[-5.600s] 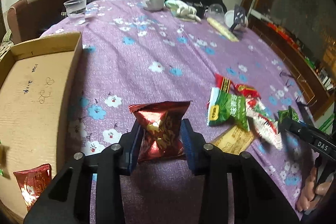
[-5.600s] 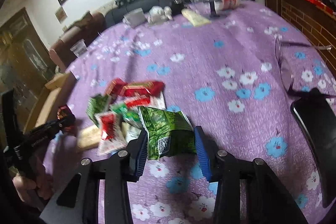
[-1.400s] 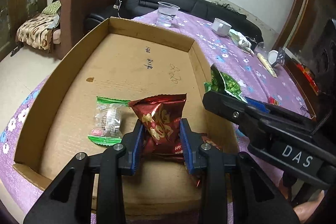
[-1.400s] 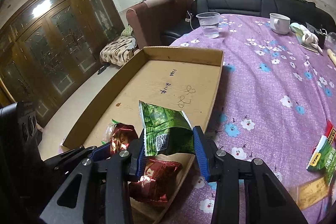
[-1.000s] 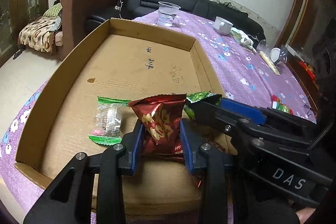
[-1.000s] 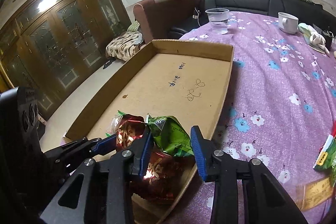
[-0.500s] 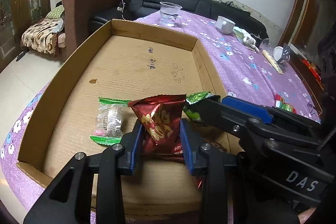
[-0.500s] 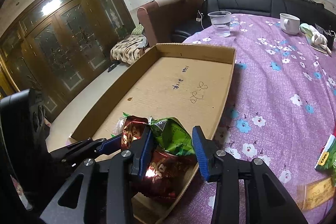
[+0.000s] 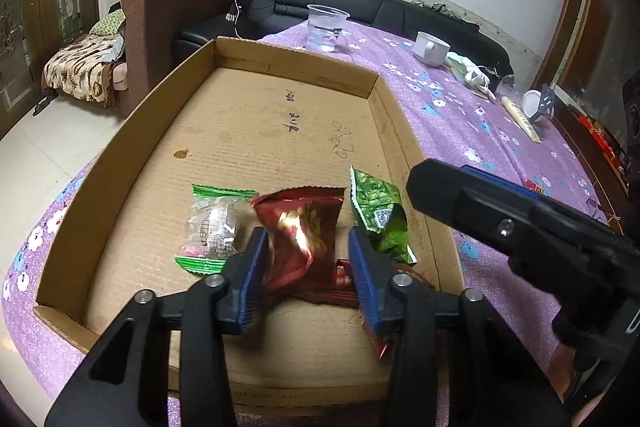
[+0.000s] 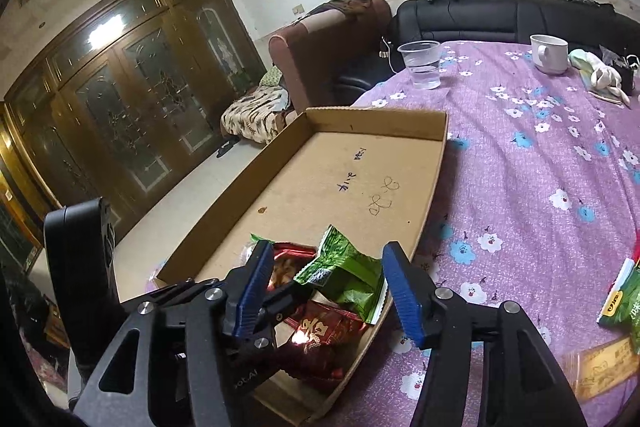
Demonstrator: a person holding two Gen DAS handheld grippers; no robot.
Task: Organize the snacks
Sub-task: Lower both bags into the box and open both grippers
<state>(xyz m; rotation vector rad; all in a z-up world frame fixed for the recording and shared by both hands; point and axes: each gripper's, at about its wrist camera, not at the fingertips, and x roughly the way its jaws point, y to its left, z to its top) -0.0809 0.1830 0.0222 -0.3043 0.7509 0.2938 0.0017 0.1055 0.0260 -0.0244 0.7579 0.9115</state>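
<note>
Red foil snack packet, lower centre: light, crinkly, slippery; pinch mid-body. Left gripper opening around it; right gripper opening, green packet released.

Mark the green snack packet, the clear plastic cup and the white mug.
green snack packet [image 9: 376,211]: left wrist view, middle of the crumpled foil face.
clear plastic cup [image 10: 421,65]: right wrist view, side wall.
white mug [image 10: 549,55]: right wrist view, outer wall.

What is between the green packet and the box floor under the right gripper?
Partly a red packet: the green packet lies in the cardboard box, overlapping it. The right gripper jaws are opening, pads clear of it.
</note>
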